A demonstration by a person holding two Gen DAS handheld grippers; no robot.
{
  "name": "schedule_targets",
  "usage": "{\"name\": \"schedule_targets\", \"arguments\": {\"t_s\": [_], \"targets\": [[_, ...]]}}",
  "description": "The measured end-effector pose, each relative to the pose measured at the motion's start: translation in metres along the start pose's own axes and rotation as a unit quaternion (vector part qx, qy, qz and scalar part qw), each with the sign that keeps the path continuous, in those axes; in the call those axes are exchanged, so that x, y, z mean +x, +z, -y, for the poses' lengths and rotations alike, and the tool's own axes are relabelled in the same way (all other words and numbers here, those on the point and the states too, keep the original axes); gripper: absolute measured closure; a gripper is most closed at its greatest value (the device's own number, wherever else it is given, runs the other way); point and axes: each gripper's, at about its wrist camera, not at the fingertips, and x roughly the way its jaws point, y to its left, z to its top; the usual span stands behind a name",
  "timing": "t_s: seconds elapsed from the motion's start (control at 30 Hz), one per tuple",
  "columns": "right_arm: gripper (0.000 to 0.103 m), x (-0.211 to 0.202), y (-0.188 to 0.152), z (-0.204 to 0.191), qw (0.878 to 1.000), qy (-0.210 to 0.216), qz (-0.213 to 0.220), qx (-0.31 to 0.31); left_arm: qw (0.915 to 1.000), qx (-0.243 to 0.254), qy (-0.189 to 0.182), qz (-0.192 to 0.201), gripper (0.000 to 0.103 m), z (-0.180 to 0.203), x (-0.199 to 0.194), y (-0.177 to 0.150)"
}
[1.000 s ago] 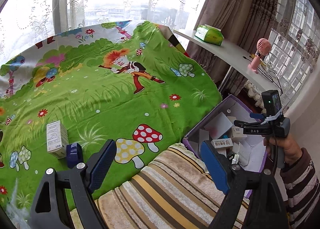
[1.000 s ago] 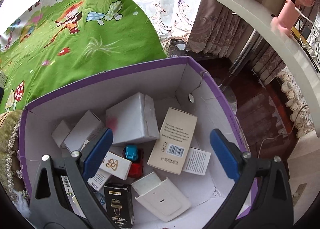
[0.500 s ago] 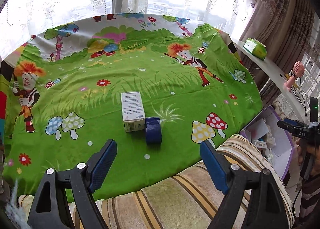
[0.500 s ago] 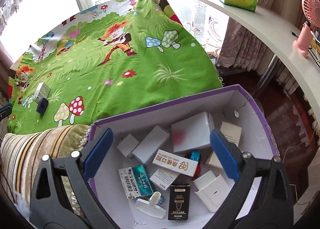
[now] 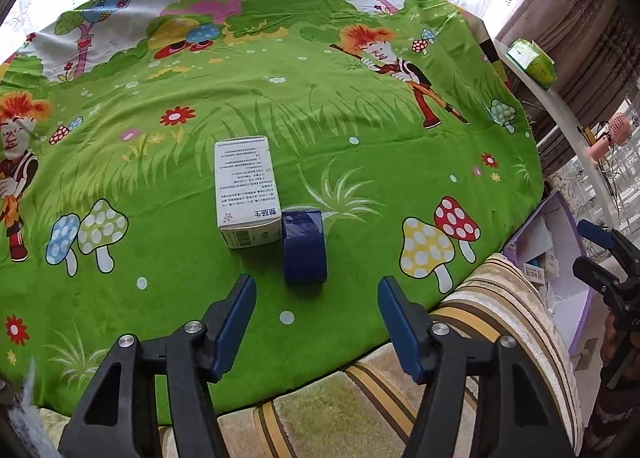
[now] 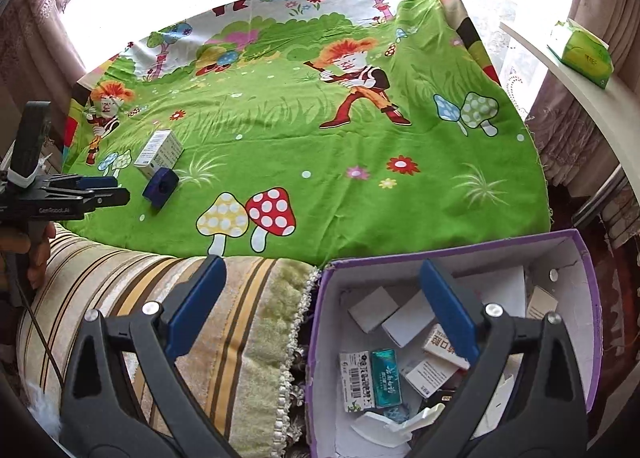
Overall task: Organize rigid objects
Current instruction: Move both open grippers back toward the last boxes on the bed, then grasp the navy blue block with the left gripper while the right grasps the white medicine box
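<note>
A white printed box [image 5: 245,193] and a dark blue box [image 5: 303,246] lie side by side, touching, on the green cartoon cloth [image 5: 360,161]. My left gripper [image 5: 316,306] is open and empty, just short of the blue box. In the right wrist view the white box [image 6: 159,153] and blue box [image 6: 161,186] sit far left, with the left gripper [image 6: 100,189] beside them. My right gripper [image 6: 324,306] is open and empty above the left edge of the purple-rimmed box [image 6: 592,298], which holds several small cartons.
A striped plush cushion [image 6: 192,322] borders the cloth's near edge. The purple-rimmed box [image 5: 560,213] stands to the right, below the cloth. A white shelf [image 5: 560,109] at right carries a green tissue pack [image 5: 532,63] and a pink fan [image 5: 612,133].
My left gripper has swung left from the purple-rimmed box and closed in on the two boxes on the cloth. My right gripper has pulled back and up from inside the purple-rimmed box.
</note>
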Motion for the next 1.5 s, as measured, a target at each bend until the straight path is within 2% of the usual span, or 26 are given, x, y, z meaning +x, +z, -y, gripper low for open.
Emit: {"name": "schedule_targets", "arguments": {"t_s": [0.07, 0.27, 0.37, 0.43, 0.5, 0.63, 0.9, 1.03, 1.33, 1.5], "targets": [[0.005, 0.003, 0.002, -0.007, 1.000, 0.003, -0.003, -0.009, 0.9998, -0.009, -0.003, -0.017, 0.042, -0.001, 0.014, 0.008], [0.005, 0.011, 0.006, -0.024, 1.000, 0.013, -0.011, -0.026, 0.9985, -0.020, 0.017, -0.048, 0.051, -0.004, 0.044, 0.020], [0.005, 0.014, 0.008, -0.033, 0.999, 0.017, -0.013, -0.034, 0.9983, -0.020, 0.017, -0.052, 0.056, -0.005, 0.049, 0.022], [0.005, 0.016, 0.010, -0.039, 0.999, 0.020, -0.015, -0.040, 0.9983, -0.016, 0.021, -0.052, 0.068, -0.005, 0.051, 0.022], [0.005, 0.017, 0.012, -0.046, 0.999, 0.021, -0.016, -0.047, 0.9983, -0.011, 0.020, -0.053, 0.075, -0.005, 0.049, 0.019], [0.005, 0.023, 0.016, -0.058, 0.998, 0.027, -0.022, -0.056, 0.9986, -0.004, 0.013, -0.050, 0.075, -0.004, 0.041, 0.010], [0.005, 0.040, 0.024, -0.086, 0.996, 0.042, -0.037, -0.076, 0.9992, -0.039, 0.001, -0.007, 0.075, -0.031, -0.003, -0.019], [0.005, 0.052, 0.033, -0.107, 0.994, 0.052, -0.044, -0.083, 0.9970, -0.074, 0.014, 0.020, 0.075, -0.050, -0.017, -0.027], [0.005, 0.088, 0.062, -0.154, 0.994, 0.057, -0.053, -0.079, 0.9842, -0.143, 0.067, 0.079, 0.075, -0.101, -0.044, -0.043], [0.005, 0.107, 0.077, -0.186, 0.994, 0.048, -0.047, -0.083, 0.9764, -0.182, 0.070, 0.093, 0.075, -0.123, -0.047, -0.056]]}}
